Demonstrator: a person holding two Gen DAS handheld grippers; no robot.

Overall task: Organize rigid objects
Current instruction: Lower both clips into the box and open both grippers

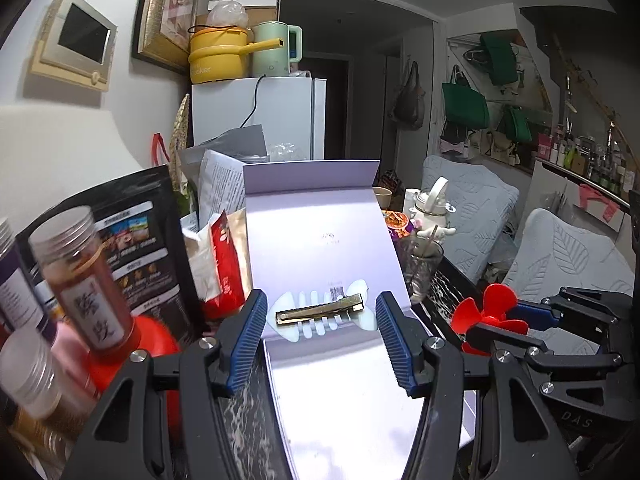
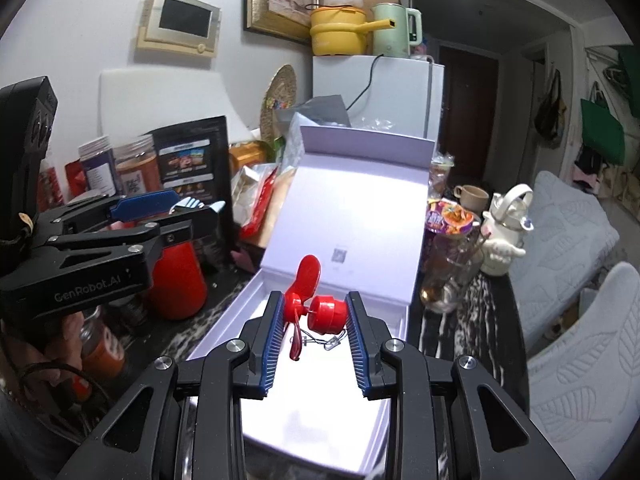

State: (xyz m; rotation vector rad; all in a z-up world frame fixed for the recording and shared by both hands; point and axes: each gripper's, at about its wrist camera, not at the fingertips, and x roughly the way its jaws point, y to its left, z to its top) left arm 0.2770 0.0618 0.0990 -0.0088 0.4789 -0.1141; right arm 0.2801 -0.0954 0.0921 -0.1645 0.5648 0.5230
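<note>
A white box [image 1: 340, 380] with its lid [image 1: 320, 220] hinged up stands on the dark marbled table. My left gripper [image 1: 322, 322] is shut on a pale fishbone-shaped hair clip with a gold bar [image 1: 320, 310], held above the box. It also shows in the right wrist view [image 2: 192, 205], at left. My right gripper [image 2: 314, 318] is shut on a small red fan [image 2: 316, 308] with a wire and tiny bulb hanging down, over the open box [image 2: 320, 400]. The fan also shows at right in the left wrist view [image 1: 490, 312].
Jars [image 1: 80, 280], a black pouch [image 1: 144, 248], snack bags [image 1: 224, 264] and a red container [image 2: 176, 280] crowd the table's left. A glass [image 2: 448, 280], white kettle-shaped bottle [image 2: 504, 232] and cup [image 2: 472, 196] stand right. Grey cushioned chairs [image 2: 580, 320] are beyond.
</note>
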